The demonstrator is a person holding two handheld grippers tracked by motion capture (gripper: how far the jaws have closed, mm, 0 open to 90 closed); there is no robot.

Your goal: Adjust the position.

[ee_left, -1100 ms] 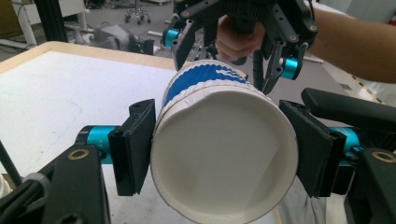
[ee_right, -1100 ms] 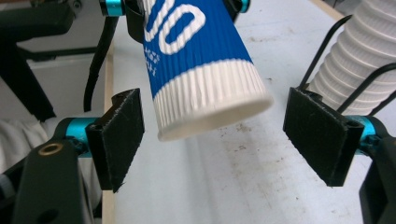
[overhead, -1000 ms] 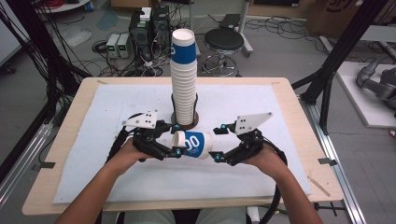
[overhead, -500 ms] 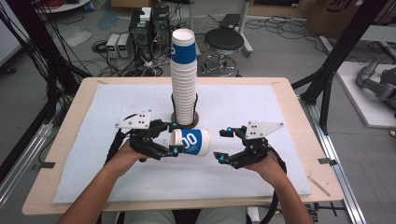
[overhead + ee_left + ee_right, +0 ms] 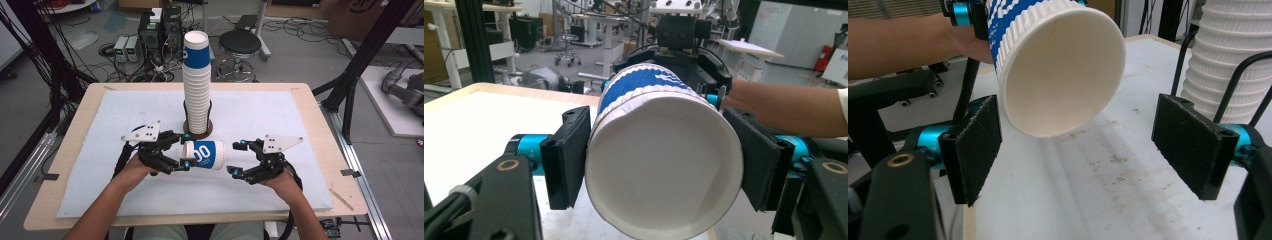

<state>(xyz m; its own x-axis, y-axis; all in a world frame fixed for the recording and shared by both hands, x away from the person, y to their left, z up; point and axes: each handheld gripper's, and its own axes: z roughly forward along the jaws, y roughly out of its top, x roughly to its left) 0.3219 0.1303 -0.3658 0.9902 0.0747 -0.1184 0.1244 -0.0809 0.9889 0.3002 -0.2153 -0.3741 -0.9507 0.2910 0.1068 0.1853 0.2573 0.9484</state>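
Note:
A blue and white paper cup [image 5: 205, 154] lies on its side just above the white mat, in front of the tall stack of cups [image 5: 196, 85]. My left gripper [image 5: 186, 154] is shut on it near its base. In the left gripper view the cup's flat bottom [image 5: 664, 165] faces the camera between the two pads [image 5: 569, 155]. The cup's mouth points right, toward my right gripper [image 5: 235, 157], which stands open a short way off. In the right gripper view the hollow cup [image 5: 1058, 75] hangs ahead of the spread jaws [image 5: 1083, 150] without touching them.
The stack stands in a black wire holder on a round base [image 5: 197, 132] at the middle of the white mat [image 5: 280, 120]. The wooden table's edge [image 5: 320, 125] frames the mat. Black frame posts [image 5: 350, 85] rise at the sides, and a stool [image 5: 241, 45] stands beyond.
My right gripper has sunk a little and drawn slightly to the right, away from the cup's mouth. The left gripper and the cup have stayed nearly still.

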